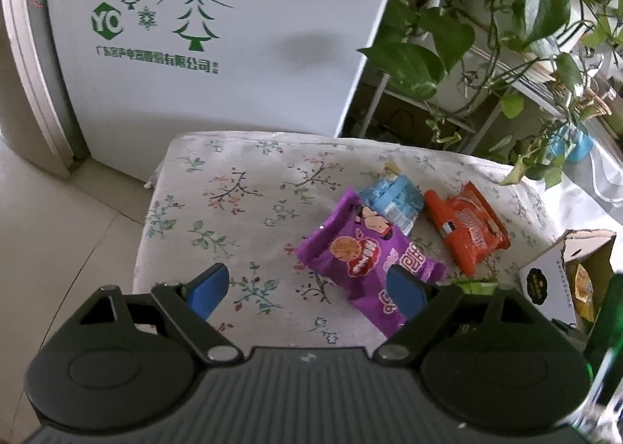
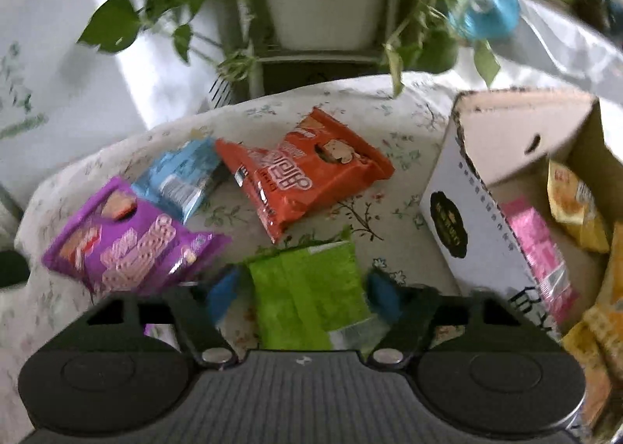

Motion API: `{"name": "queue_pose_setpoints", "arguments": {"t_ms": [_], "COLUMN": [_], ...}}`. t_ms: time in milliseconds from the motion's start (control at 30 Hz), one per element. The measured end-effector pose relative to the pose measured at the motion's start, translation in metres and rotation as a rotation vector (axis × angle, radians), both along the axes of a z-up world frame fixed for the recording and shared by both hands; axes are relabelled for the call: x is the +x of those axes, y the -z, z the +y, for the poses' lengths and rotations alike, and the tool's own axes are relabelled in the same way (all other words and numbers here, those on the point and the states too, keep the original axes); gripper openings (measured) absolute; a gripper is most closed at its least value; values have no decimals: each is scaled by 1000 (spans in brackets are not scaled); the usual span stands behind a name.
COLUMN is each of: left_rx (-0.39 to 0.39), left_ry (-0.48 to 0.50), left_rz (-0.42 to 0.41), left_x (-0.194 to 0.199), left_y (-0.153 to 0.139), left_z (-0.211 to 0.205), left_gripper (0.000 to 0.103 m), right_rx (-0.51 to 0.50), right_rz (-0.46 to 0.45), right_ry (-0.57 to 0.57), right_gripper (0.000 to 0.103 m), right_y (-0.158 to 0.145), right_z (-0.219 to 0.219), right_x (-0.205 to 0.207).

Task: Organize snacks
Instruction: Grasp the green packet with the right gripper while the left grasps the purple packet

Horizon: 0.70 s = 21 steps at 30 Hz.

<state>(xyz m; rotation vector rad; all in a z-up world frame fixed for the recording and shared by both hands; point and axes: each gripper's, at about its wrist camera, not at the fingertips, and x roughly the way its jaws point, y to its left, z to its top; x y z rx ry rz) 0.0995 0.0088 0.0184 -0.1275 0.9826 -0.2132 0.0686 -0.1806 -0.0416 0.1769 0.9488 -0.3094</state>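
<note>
While the right gripper (image 2: pixel 301 298) stands wide open, the green packet (image 2: pixel 307 296) lies between its fingers on the floral cloth (image 2: pixel 389 187); contact looks unlikely, though blur hides it. Left gripper (image 1: pixel 307 290) is open and empty, purple packet (image 1: pixel 362 249) by its right finger. Open box (image 2: pixel 467 210) sits right.

Left tool (image 1: pixel 307 294), right tool (image 2: pixel 301 294), black ribbed bodies, blue fingertips, apparently silver pivot screws

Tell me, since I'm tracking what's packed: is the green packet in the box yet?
Out. The green packet lies on the floral cloth between the right gripper's open fingers, beside the cardboard box.
</note>
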Motion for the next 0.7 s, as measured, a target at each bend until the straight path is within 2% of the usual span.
{"name": "queue_pose_setpoints", "arguments": {"t_ms": [133, 267, 467, 567, 700], "left_rx": [-27, -34, -117, -135, -144], "left_ry": [16, 17, -91, -135, -197], "left_rz": [9, 25, 109, 133, 166], "left_x": [2, 5, 13, 18, 27], "left_y": [4, 11, 25, 29, 35], "left_z": [-5, -13, -17, -22, -31], "left_gripper": [88, 88, 88, 88, 88], "right_rx": [-23, 31, 223, 273, 269], "right_rz": [11, 84, 156, 148, 98], "right_ry": [-77, -46, 48, 48, 10], "right_gripper": [58, 58, 57, 58, 58], "right_y": [-3, -10, -22, -31, -45], "right_z": [5, -2, -17, -17, -14], "right_x": [-10, -17, -41, -53, -58]}}
